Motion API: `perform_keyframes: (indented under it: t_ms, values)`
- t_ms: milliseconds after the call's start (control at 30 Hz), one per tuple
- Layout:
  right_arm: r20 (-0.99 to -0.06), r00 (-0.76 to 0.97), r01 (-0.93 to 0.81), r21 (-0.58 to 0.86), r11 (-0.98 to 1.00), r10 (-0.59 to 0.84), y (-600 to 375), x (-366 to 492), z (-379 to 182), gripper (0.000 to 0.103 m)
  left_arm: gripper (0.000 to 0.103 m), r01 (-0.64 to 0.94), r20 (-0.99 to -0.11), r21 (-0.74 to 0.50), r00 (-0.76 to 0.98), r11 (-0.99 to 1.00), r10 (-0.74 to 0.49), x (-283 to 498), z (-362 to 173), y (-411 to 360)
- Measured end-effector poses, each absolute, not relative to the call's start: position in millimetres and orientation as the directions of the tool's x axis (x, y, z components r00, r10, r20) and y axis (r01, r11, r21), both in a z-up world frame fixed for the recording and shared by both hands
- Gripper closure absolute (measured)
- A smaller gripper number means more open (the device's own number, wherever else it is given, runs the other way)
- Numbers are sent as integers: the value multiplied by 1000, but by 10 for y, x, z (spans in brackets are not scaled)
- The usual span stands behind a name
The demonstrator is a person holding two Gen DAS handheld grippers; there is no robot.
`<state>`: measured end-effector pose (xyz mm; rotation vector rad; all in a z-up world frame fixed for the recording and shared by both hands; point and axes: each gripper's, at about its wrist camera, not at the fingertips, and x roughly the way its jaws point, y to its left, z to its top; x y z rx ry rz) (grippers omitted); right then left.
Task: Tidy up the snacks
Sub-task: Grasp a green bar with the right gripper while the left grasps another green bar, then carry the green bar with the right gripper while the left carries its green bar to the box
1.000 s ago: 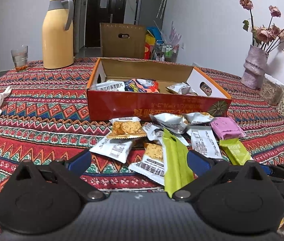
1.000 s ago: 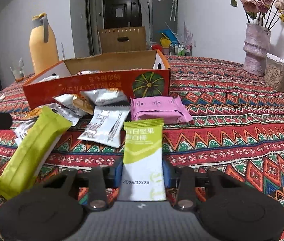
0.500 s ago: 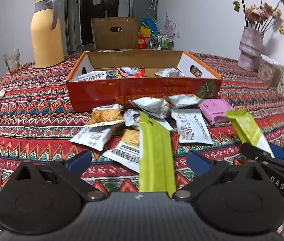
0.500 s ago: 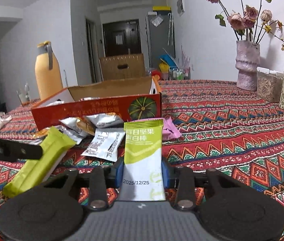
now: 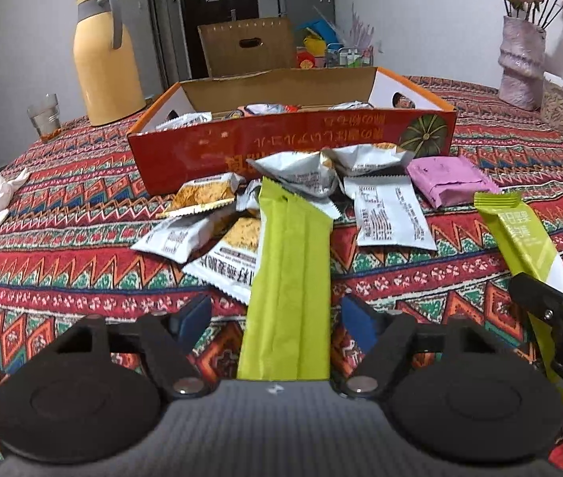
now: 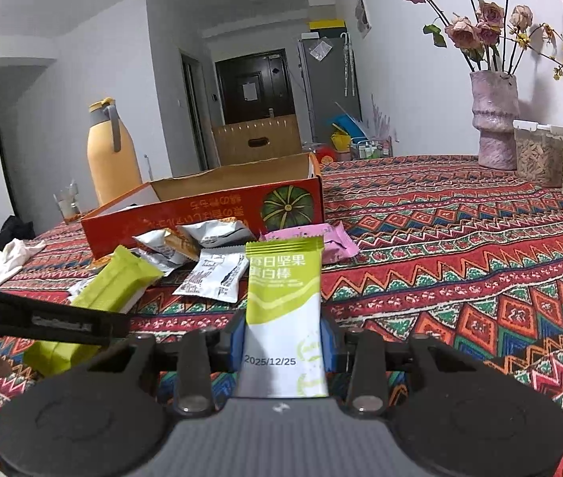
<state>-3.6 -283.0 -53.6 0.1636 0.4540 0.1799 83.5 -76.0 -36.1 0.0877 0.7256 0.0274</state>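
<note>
Left wrist view shows the left gripper (image 5: 275, 310), its jaws just closing but not yet pressing, straddling a long green bar (image 5: 289, 278) whose long axis runs straight ahead toward the red snack box (image 5: 289, 147). The right gripper (image 6: 283, 342) is clamped on a green-and-white protein bar (image 6: 283, 298), also pointing boxward, slightly farther off.

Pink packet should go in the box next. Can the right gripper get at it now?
Probably not yet: the right gripper is shut on the green-and-white bar, though nothing covers the pink packet itself.
</note>
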Motion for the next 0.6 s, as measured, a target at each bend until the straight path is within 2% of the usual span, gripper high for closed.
perform_keyframes:
  t_ms: [33, 233, 367, 600]
  values:
    - [-418, 884, -138, 198, 970, 211, -2832, -49, -544, 67, 30, 0, -661, 91, 748, 996, 60, 826, -371, -765]
    - [-411, 886, -142, 205, 968, 217, -2851, -109, -563, 67, 59, 7, -661, 87, 749, 996, 53, 771, -388, -809]
    - [-407, 888, -143, 204, 969, 216, -2846, -144, -559, 67, 62, 14, -655, 81, 755, 997, 43, 721, -372, -808]
    - [-395, 898, -129, 192, 973, 197, -2839, -206, -509, 67, 63, 26, -640, 52, 768, 998, 13, 637, -302, -771]
